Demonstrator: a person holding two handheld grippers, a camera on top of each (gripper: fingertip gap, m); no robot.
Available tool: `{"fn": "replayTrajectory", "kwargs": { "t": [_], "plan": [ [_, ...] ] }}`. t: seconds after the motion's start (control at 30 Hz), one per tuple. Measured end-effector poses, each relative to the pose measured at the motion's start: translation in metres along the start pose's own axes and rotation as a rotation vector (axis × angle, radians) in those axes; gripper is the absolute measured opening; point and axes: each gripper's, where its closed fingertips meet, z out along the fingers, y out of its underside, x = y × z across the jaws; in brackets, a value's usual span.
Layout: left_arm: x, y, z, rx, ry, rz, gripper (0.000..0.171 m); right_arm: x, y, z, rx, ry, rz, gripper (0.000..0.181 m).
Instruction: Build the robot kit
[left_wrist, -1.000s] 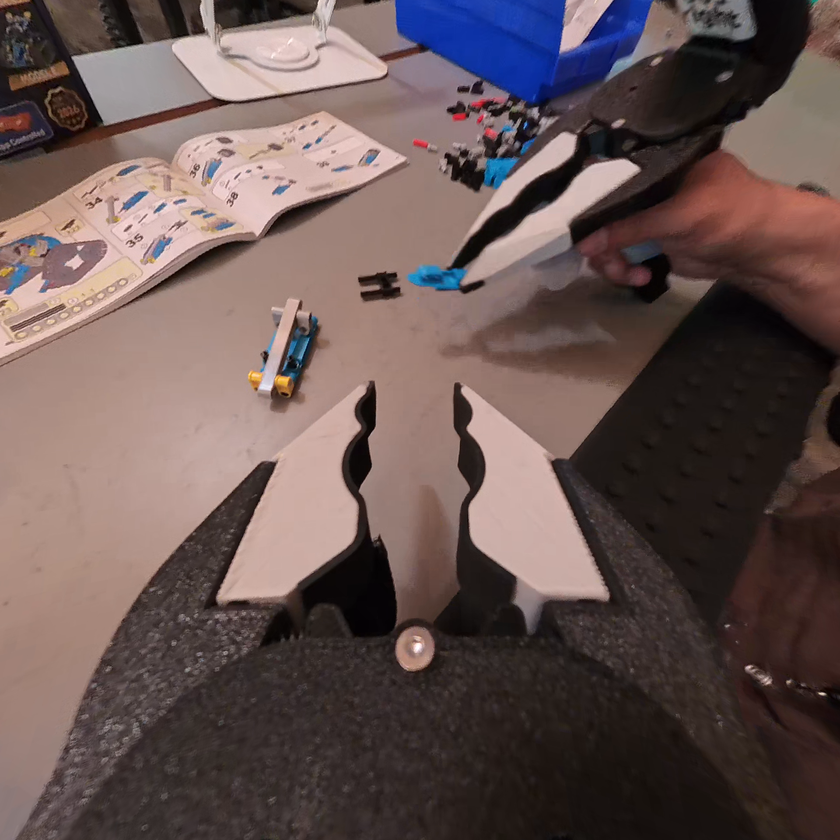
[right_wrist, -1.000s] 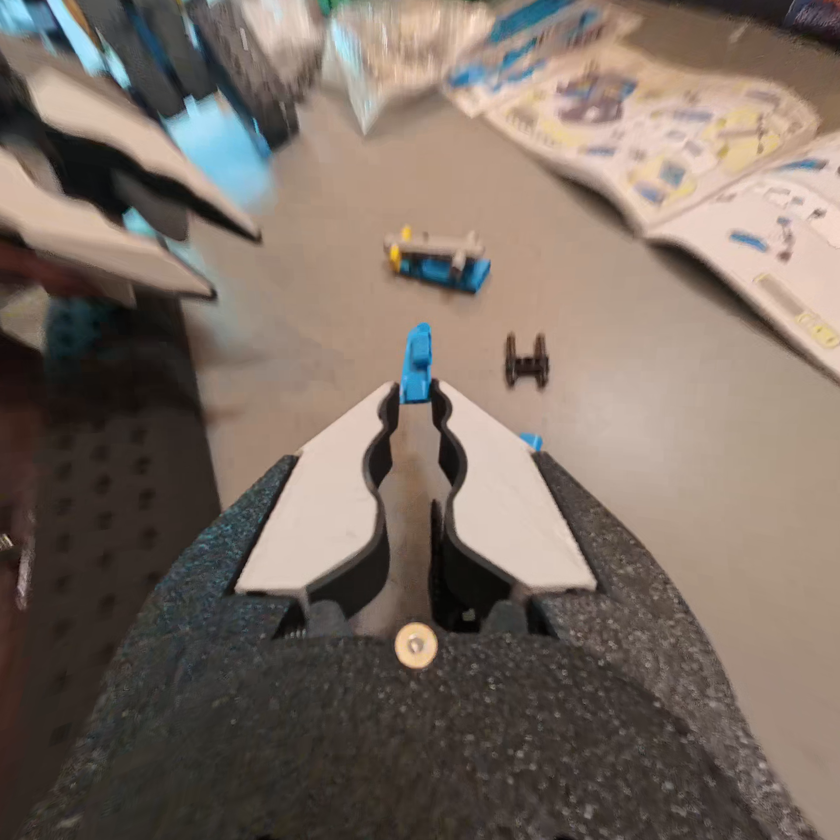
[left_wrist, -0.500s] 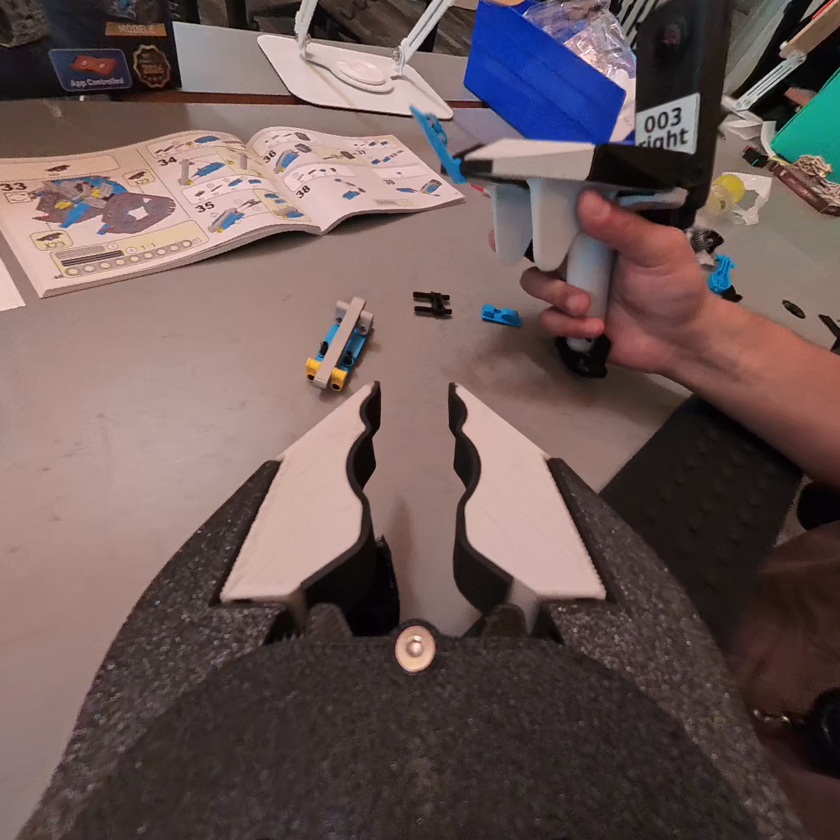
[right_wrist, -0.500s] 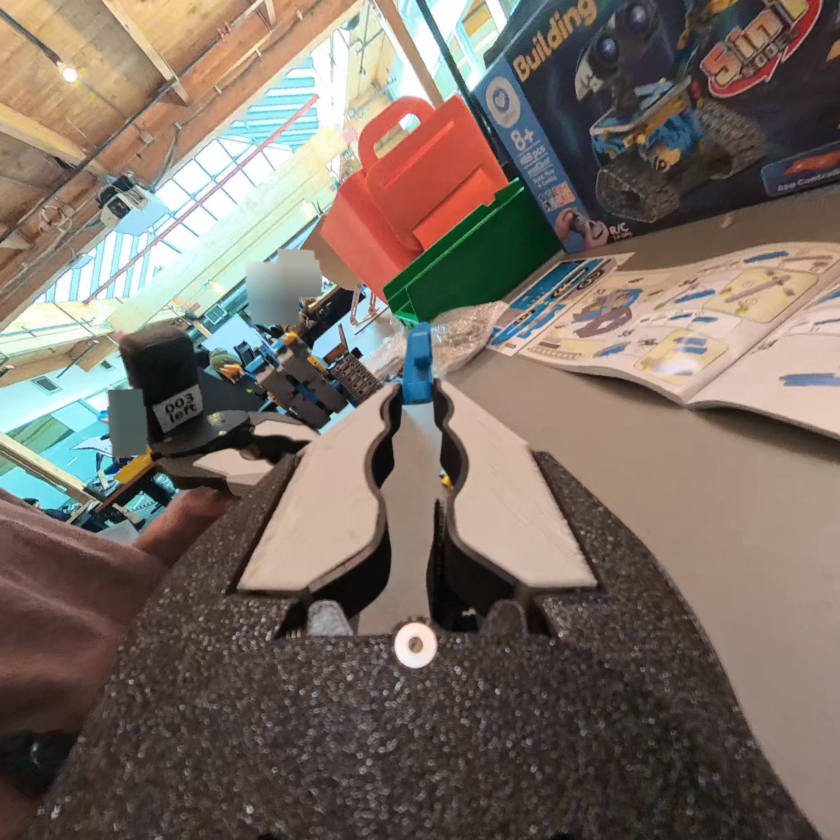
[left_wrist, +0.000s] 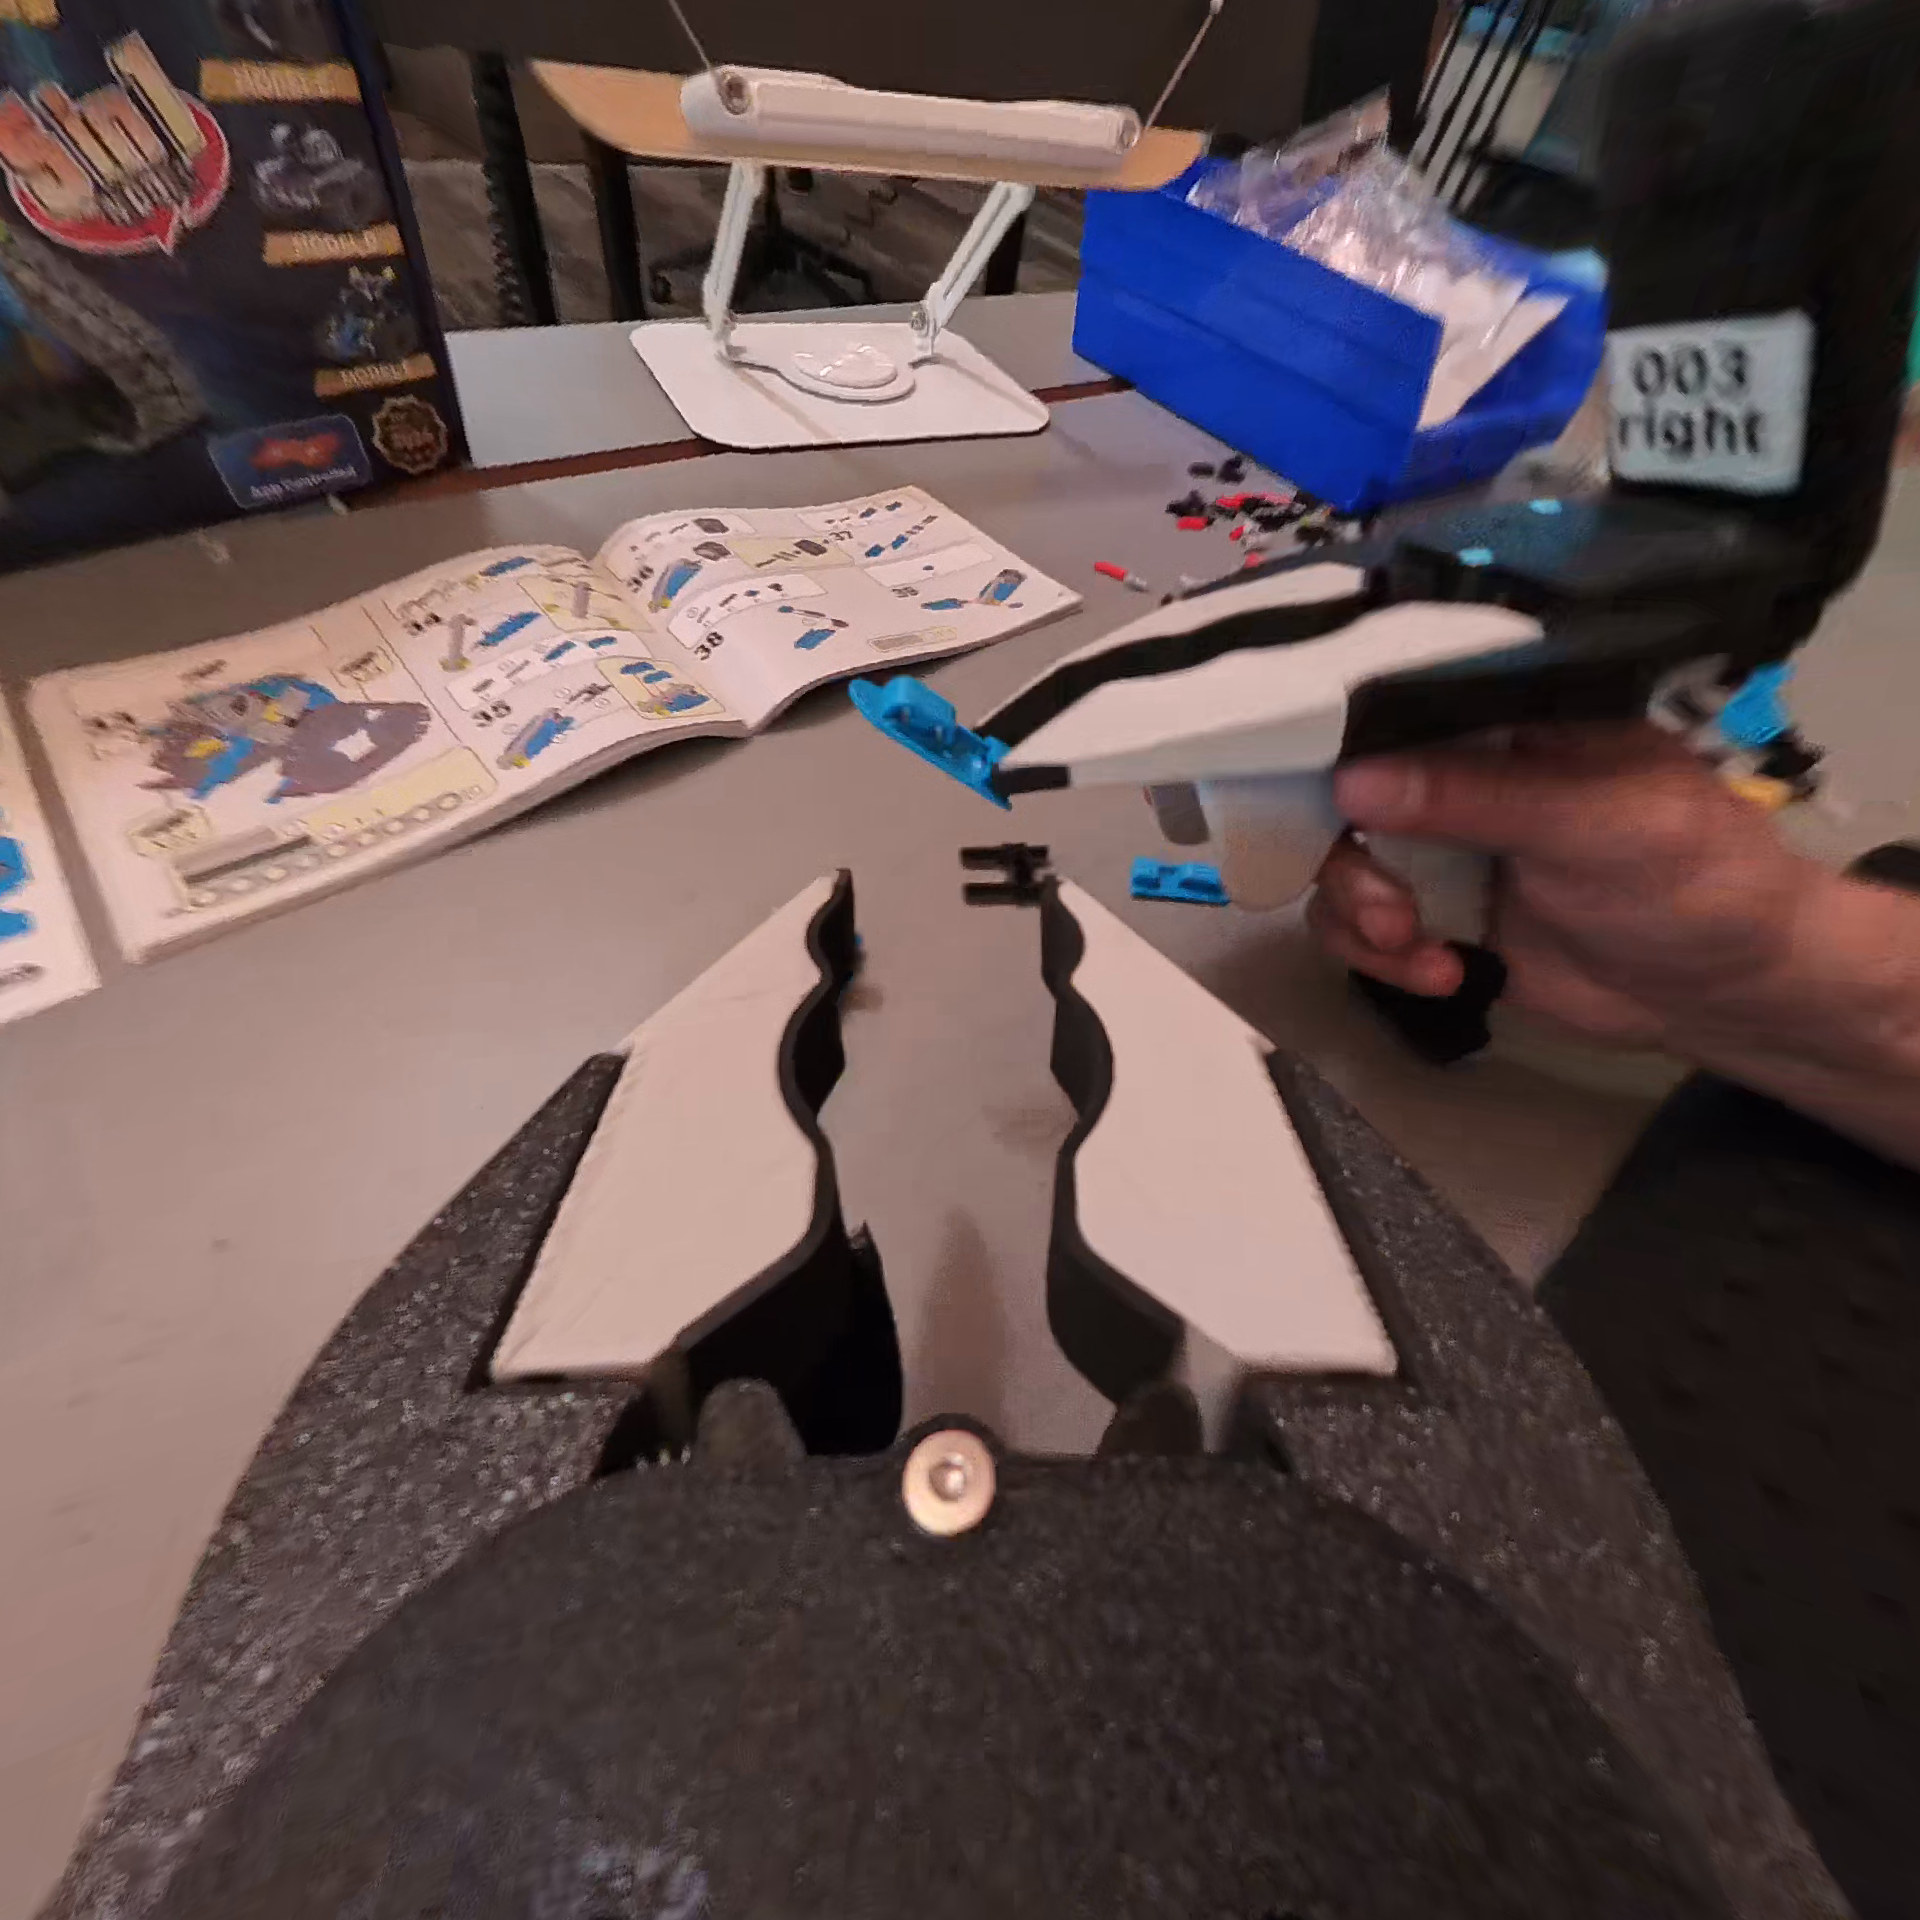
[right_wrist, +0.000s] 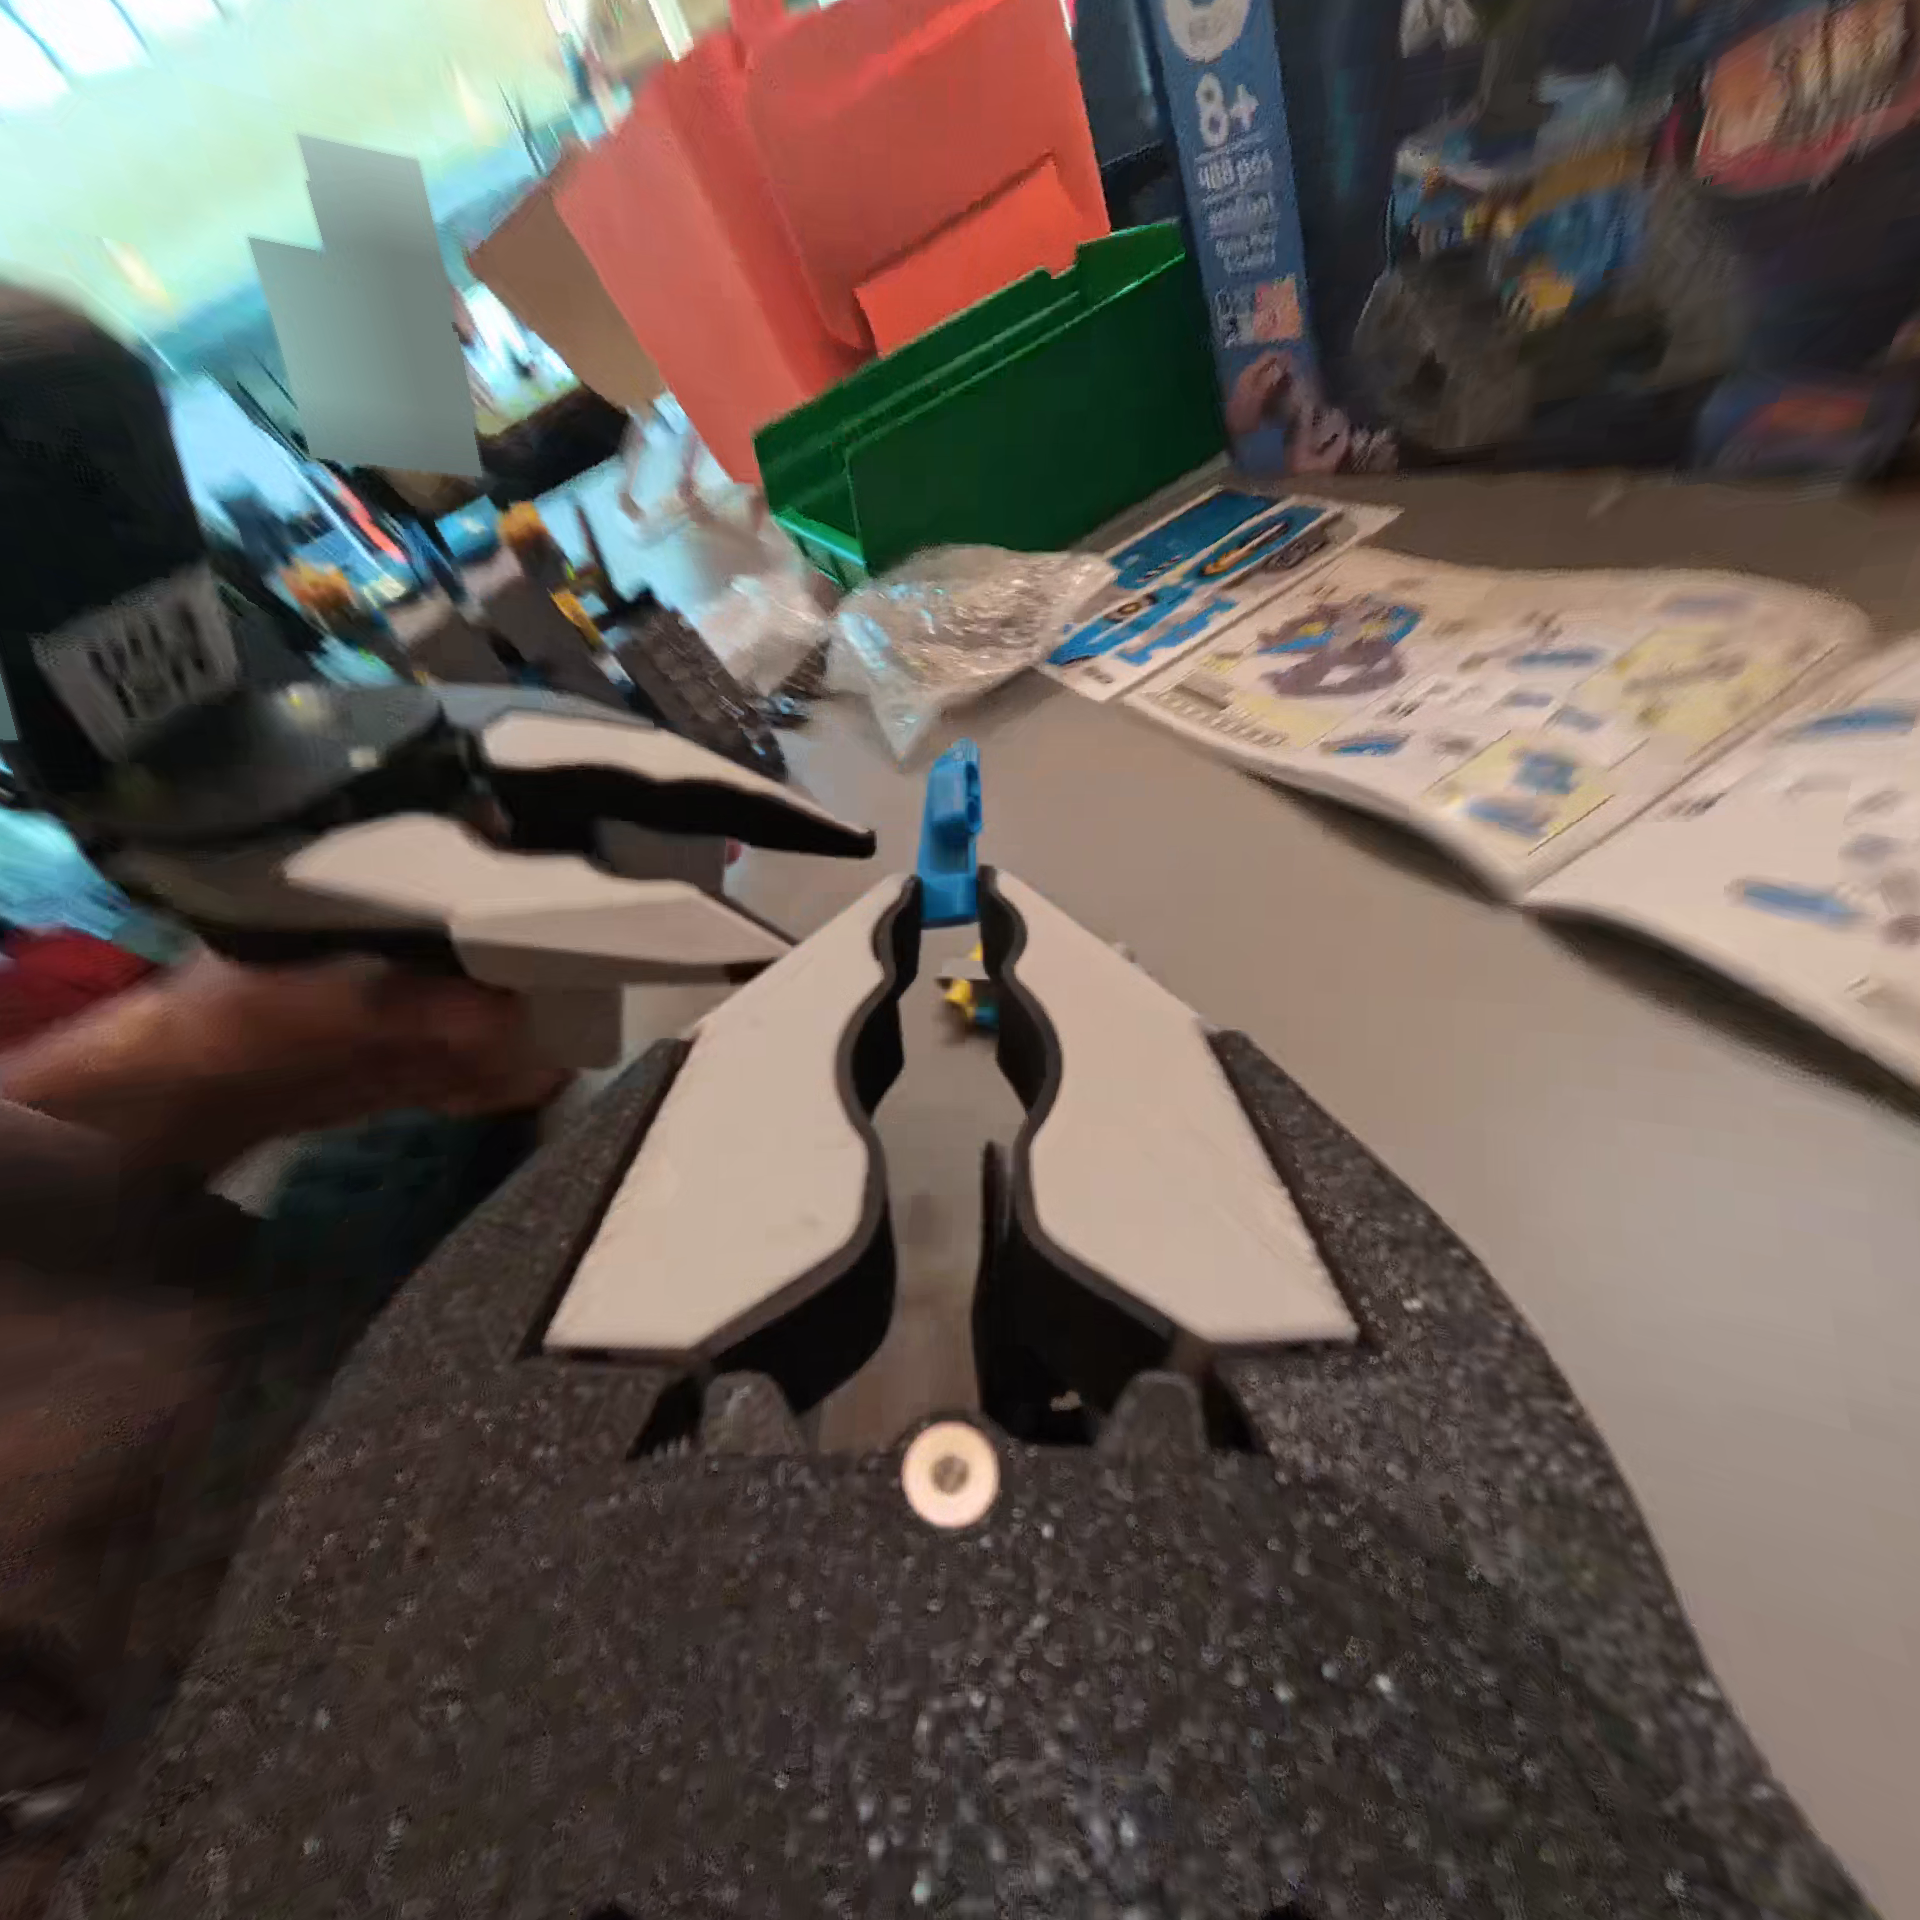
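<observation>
Your right gripper (right_wrist: 948, 883) is clamped on a small blue brick piece (right_wrist: 951, 826), pinched at its lower end so most of it sticks out past the tips; in the left wrist view that piece (left_wrist: 928, 736) hangs in the air above the grey table (left_wrist: 312, 1122), clear of the surface. Your left gripper (left_wrist: 945, 894) holds nothing, its jaws apart with bare table showing between them.

Just past your left tips lies a black connector (left_wrist: 1000, 873), close to the right-hand fingertip, and beside it a second blue piece (left_wrist: 1179, 881) flat on the table under your right hand (left_wrist: 1621, 914). A sliver of blue shows at the inner edge of your left-hand finger; what it belongs to is hidden. In the right wrist view a small yellow and grey part (right_wrist: 971, 992) shows between your right fingers, lying on the table below.

The open instruction booklet (left_wrist: 540, 675) lies ahead and to the left, well apart from both grippers. Far right sits a blue bin (left_wrist: 1278, 343) with loose small parts (left_wrist: 1247, 514) scattered at its foot. A white stand (left_wrist: 842, 384) sits behind the booklet. A black dimpled mat (left_wrist: 1745, 1351) borders the table's near right edge. The widest bare table is to your left.
</observation>
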Motion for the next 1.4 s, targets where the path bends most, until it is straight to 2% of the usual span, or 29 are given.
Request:
{"fn": "replayTrajectory", "kwargs": {
  "t": [0.13, 0.23, 0.33, 0.4, 0.5, 0.63, 0.77, 0.9, 1.03, 1.2, 1.4],
  "plan": [
    [0.002, -0.013, -0.001, 0.061, 0.152, -0.259, 0.034, -0.013, -0.006, -0.002, -0.017, 0.128, -0.319, 0.010],
    [0.004, -0.018, -0.003, 0.081, 0.250, -0.378, 0.028, -0.022, -0.006, -0.003, -0.010, 0.127, -0.345, 0.010],
    [0.007, -0.025, -0.006, 0.130, 0.332, -0.474, 0.008, -0.020, -0.004, -0.003, -0.014, 0.095, -0.219, 0.010],
    [0.007, -0.022, -0.005, 0.130, 0.343, -0.503, 0.008, -0.007, 0.003, -0.003, -0.043, 0.097, -0.073, 0.010],
    [0.004, -0.011, 0.001, 0.092, 0.280, -0.468, 0.008, -0.003, 0.004, -0.006, -0.007, 0.001, 0.174, 0.010],
    [0.005, -0.009, 0.006, 0.077, 0.305, -0.583, 0.009, 0.002, 0.003, -0.010, 0.004, -0.006, 0.233, 0.010],
    [0.008, -0.011, 0.006, 0.090, 0.365, -0.674, 0.009, -0.004, 0.002, -0.009, 0.022, -0.074, 0.325, 0.010],
    [0.011, -0.004, 0.009, 0.061, 0.314, -0.553, 0.010, -0.005, 0.000, -0.011, 0.054, -0.146, 0.449, 0.010],
    [0.017, 0.004, 0.013, 0.018, 0.215, -0.340, 0.020, -0.003, -0.002, -0.013, 0.077, -0.187, 0.536, 0.010],
    [0.015, -0.002, 0.016, 0.047, 0.073, -0.112, 0.023, -0.005, 0.000, -0.012, 0.069, -0.198, 0.548, 0.010],
    [0.017, -0.010, 0.019, 0.072, 0.065, -0.079, 0.021, -0.010, 0.001, -0.010, 0.054, -0.208, 0.527, 0.010]
  ]
}}
